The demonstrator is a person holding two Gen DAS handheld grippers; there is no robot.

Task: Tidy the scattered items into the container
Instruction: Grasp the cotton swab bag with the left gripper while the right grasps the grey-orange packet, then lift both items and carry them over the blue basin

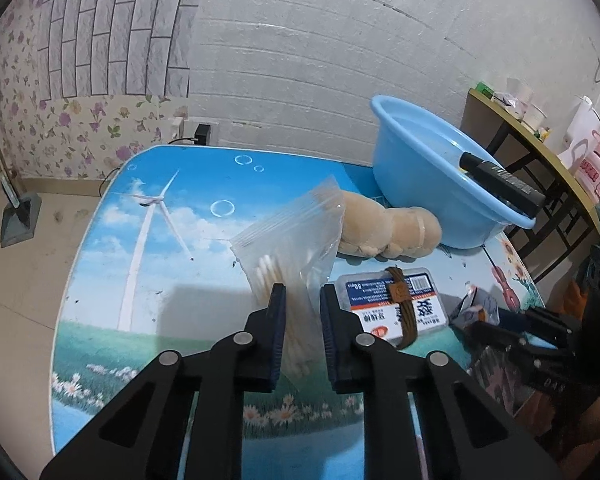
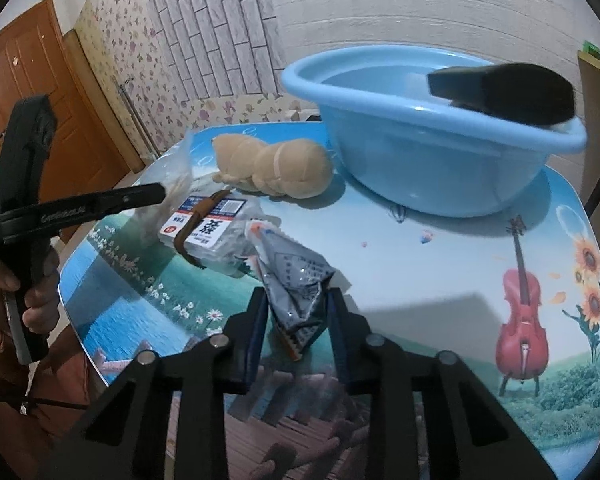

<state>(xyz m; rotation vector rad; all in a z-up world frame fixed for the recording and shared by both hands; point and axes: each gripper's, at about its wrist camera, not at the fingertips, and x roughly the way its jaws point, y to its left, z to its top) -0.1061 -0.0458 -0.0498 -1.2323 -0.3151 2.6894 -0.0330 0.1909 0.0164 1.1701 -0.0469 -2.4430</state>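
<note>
Two grips we hold: our left gripper (image 1: 302,292) clenches the clear zip bag of cotton swabs (image 1: 290,236), our right gripper (image 2: 298,300) the crumpled grey sachet (image 2: 296,284), near the blue basin (image 2: 428,160).

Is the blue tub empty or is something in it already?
Not empty: a black object lies inside the blue tub, leaning on its rim.

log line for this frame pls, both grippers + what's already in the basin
left gripper: shut on clear bag of cotton swabs | right gripper: shut on grey sachet | blue basin: holds black object
</note>
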